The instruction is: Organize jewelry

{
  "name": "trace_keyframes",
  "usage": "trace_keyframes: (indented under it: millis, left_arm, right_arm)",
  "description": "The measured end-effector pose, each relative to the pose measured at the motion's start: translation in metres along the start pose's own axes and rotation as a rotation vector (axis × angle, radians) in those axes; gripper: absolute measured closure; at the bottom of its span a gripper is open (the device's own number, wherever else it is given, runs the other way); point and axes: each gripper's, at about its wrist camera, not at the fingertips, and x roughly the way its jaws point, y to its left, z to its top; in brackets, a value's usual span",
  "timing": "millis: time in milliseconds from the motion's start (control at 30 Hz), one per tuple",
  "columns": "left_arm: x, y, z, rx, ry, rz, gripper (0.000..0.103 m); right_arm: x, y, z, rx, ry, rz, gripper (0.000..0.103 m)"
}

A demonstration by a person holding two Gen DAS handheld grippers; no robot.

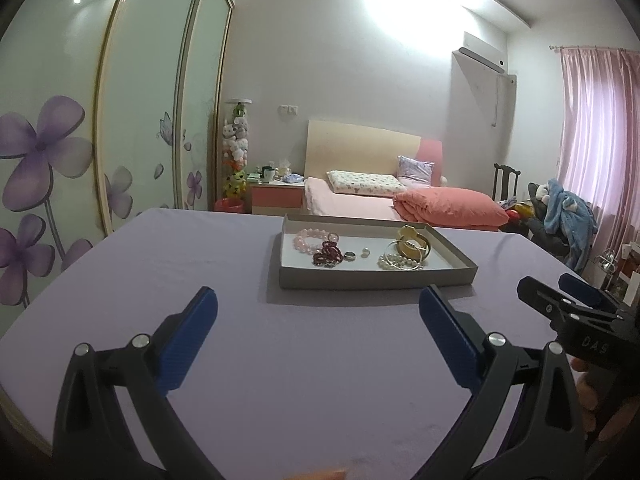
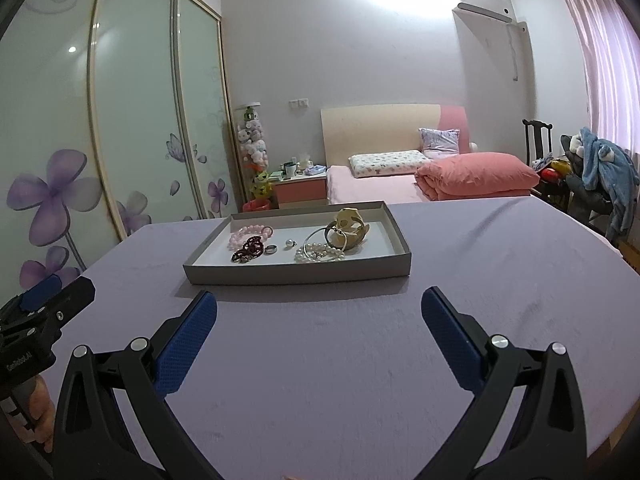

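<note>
A shallow grey tray (image 1: 376, 278) (image 2: 296, 273) rests on a lilac-covered table. Inside lie a pink bead bracelet (image 1: 310, 239) (image 2: 246, 234), a dark red bead bracelet (image 1: 327, 255) (image 2: 248, 251), a dark ring (image 1: 350, 255) (image 2: 271, 249), a small pearl piece (image 1: 364, 252) (image 2: 289, 243), a white pearl strand (image 1: 394, 262) (image 2: 318, 254) and gold bangles (image 1: 414, 244) (image 2: 347, 230). My left gripper (image 1: 318, 306) hovers open short of the tray, nothing between its blue pads. My right gripper (image 2: 319, 306) is also open and empty, just short of the tray's near wall.
The lilac table cover (image 1: 280, 360) stretches wide in front of the tray. Beyond stand a pink bed (image 1: 400, 200), a nightstand (image 1: 276, 196), sliding wardrobe doors (image 1: 60, 140) at the left and a chair with a blue garment (image 1: 568, 216) at the right.
</note>
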Motion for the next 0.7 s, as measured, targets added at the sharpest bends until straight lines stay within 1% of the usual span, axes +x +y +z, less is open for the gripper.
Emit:
trace_keyframes:
  millis: [267,700]
  left_arm:
    - [0.0027,0.0005,0.0009,-0.015,0.005,-0.008,0.004]
    - [0.0046,-0.0041,0.0015,-0.013,0.014,-0.019,0.004]
  right_arm:
    - [-0.0014,0.0026,-0.0021,-0.006,-0.005,-0.005,0.002]
    - [-0.0014,0.0039,-0.0012,-0.006,-0.008,-0.006,0.002]
